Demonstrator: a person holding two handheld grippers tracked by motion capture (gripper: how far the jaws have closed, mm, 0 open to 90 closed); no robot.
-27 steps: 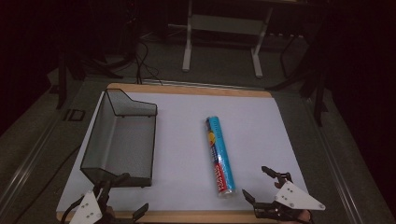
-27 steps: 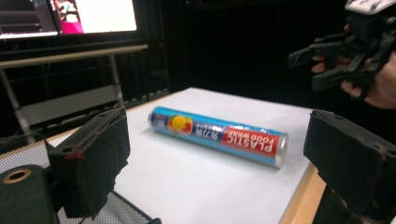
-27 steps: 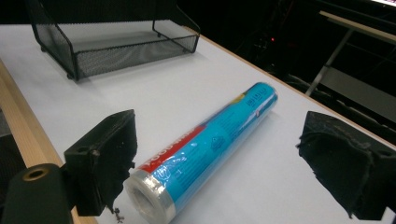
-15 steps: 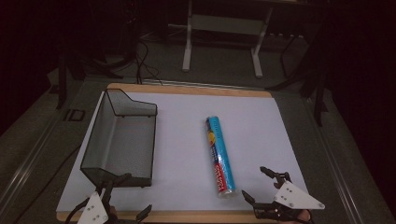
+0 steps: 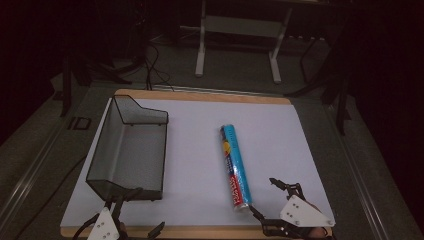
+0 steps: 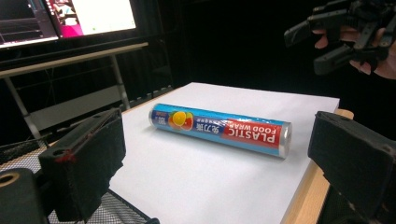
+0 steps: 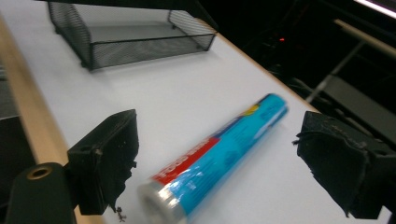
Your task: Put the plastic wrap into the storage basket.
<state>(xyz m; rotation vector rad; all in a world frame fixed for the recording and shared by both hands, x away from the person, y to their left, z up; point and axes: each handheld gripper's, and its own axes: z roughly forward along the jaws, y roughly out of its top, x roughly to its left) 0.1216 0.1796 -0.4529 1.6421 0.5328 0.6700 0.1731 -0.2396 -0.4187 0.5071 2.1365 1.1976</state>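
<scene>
A blue roll of plastic food wrap (image 5: 234, 167) with a red label lies on the white mat (image 5: 195, 135), right of centre, pointing away from me. My right gripper (image 5: 265, 199) hovers open at the roll's near end, and in the right gripper view the roll (image 7: 217, 154) lies between and beyond its jaws. My left gripper (image 5: 145, 212) stands open at the front edge, just before the black wire mesh tray (image 5: 130, 147). The left gripper view looks across at the roll (image 6: 219, 128), with the right gripper (image 6: 327, 42) held by a hand at upper right.
The mat covers a wooden board (image 5: 200, 96) whose edge shows at the back and front. The mesh tray (image 7: 126, 32) has nothing in it and takes up the left side. Metal stand legs (image 5: 237, 45) and cables lie on the dark floor behind.
My left gripper has shifted slightly right along the front edge. My right gripper has moved a little left toward the roll's near end. The roll and tray have not moved.
</scene>
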